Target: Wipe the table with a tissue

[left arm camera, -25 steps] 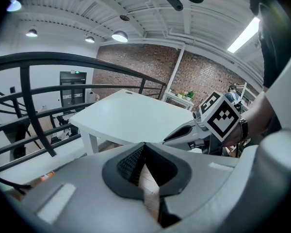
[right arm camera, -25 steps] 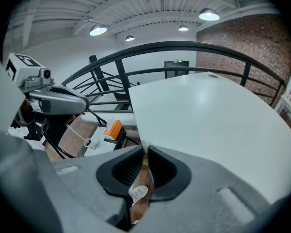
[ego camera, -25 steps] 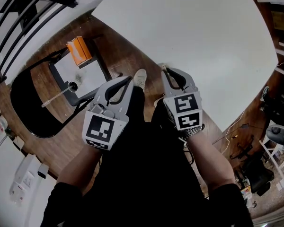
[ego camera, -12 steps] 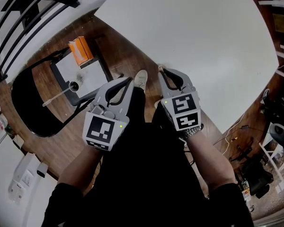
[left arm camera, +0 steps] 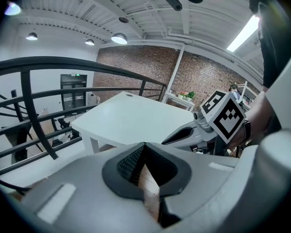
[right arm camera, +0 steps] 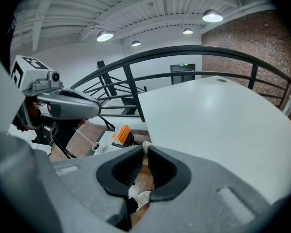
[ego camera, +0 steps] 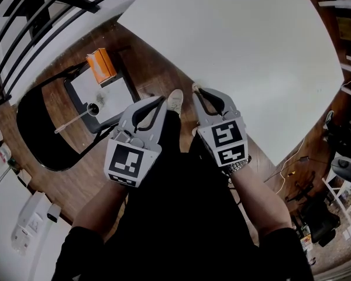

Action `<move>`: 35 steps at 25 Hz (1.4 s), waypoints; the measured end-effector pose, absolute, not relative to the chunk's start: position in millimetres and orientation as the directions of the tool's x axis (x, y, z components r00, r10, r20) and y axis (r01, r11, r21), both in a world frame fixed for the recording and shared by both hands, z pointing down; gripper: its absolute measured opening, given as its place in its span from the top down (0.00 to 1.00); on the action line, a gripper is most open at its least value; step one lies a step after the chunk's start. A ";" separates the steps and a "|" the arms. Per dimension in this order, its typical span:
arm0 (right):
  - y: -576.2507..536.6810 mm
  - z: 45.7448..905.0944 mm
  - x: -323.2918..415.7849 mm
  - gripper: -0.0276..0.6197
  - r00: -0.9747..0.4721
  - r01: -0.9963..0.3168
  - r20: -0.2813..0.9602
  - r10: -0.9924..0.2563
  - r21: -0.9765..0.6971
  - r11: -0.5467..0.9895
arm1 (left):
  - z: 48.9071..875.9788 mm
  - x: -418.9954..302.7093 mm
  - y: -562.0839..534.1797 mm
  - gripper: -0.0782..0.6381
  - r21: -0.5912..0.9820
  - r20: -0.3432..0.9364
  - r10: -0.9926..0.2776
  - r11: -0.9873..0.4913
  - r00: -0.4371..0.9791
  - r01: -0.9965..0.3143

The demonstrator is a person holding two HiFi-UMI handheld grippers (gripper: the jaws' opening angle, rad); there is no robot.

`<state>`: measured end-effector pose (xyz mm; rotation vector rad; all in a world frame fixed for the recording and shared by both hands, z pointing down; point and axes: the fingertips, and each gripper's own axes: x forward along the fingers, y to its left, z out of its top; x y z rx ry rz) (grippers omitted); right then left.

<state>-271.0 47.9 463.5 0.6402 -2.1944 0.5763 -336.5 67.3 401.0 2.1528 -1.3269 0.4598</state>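
Note:
The large white table [ego camera: 240, 45] fills the upper right of the head view, with nothing lying on it. An orange box [ego camera: 99, 65] stands on a grey tray [ego camera: 105, 95] on a black chair [ego camera: 41, 127] to my left. The same orange box [right arm camera: 121, 133] shows in the right gripper view. No loose tissue shows. My left gripper [ego camera: 162, 100] is shut and empty, held over my lap. My right gripper [ego camera: 196, 89] is also shut and empty, its tip close to the table's near edge. Both point forward, side by side.
A small cup [ego camera: 93, 108] with a stick in it sits on the tray. A white shoe [ego camera: 174, 98] rests on the wooden floor [ego camera: 155, 63] between the grippers. A black railing [ego camera: 23, 22] runs at the far left. Cables and gear [ego camera: 333, 174] lie at the right.
My right gripper has crept a little forward and left, toward the table's edge. The left gripper has barely moved.

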 end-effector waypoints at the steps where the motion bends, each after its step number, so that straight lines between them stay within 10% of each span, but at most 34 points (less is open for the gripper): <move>1: 48.8 461.6 -270.8 0.91 -0.584 -0.605 0.769 -0.261 -0.197 0.772 | 401.4 -336.2 68.0 0.88 0.281 0.555 -0.701 -0.350 0.449 -0.894; 35: 52.4 344.4 -136.7 0.91 -0.400 -0.878 0.631 -0.665 -0.055 0.476 | 316.3 -209.4 45.7 0.88 0.166 0.375 -0.567 -0.737 0.734 -0.655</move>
